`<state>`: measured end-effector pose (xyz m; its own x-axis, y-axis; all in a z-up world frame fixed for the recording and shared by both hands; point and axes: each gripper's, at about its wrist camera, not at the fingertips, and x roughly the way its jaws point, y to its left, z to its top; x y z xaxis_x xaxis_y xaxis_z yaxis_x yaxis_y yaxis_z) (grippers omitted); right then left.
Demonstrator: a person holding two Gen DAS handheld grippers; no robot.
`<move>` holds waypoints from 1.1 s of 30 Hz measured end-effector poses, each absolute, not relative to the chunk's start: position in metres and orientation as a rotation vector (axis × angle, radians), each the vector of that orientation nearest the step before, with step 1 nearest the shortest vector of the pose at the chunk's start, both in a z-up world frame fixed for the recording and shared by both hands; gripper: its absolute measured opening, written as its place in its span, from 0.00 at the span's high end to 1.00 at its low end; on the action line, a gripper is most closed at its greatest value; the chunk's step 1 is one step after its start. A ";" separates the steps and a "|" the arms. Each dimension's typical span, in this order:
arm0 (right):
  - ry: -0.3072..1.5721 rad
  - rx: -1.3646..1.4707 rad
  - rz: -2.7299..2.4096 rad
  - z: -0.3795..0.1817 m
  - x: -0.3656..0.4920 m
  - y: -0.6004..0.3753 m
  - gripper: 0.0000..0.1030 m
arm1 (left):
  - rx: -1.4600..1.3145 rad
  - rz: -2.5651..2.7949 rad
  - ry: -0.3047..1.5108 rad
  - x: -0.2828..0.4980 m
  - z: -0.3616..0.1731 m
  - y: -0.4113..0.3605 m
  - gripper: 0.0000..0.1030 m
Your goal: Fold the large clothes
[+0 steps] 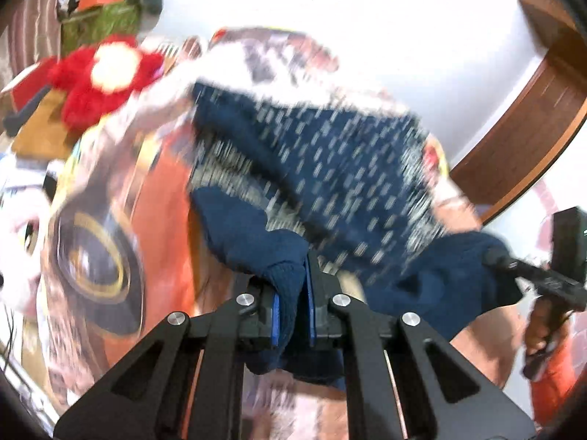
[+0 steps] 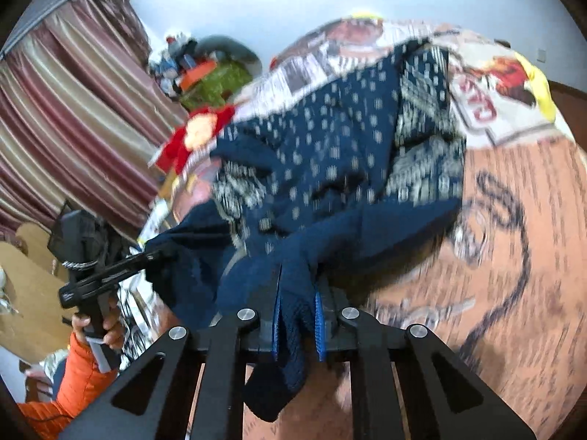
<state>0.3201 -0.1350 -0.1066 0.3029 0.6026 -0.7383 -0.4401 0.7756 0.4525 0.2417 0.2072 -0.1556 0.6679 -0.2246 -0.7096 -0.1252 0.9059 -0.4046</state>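
Across the bed lies a printed cover [image 2: 513, 198] in orange, white and brown, with striped curtains [image 2: 73, 110] on the far left. On the cover, partly lifted at its near edge, lies the navy garment [image 2: 330, 139], patterned with pale dashes and blurred in both views. Far left of it sits a red plush toy [image 1: 99, 73]. Near the left wrist camera, the left gripper [image 1: 293, 293] has its fingers closed narrow on a plain navy fold of the garment. The right gripper [image 2: 299, 315] likewise has its blue-padded fingers clamped on another bunched navy edge. A hand [image 2: 106, 330] in an orange sleeve [image 2: 80, 377] grips the left gripper's handle.
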 end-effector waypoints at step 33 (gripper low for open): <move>1.030 0.266 0.339 -0.148 0.639 -0.162 0.89 | -0.380 0.294 1.027 0.495 -0.234 0.310 0.81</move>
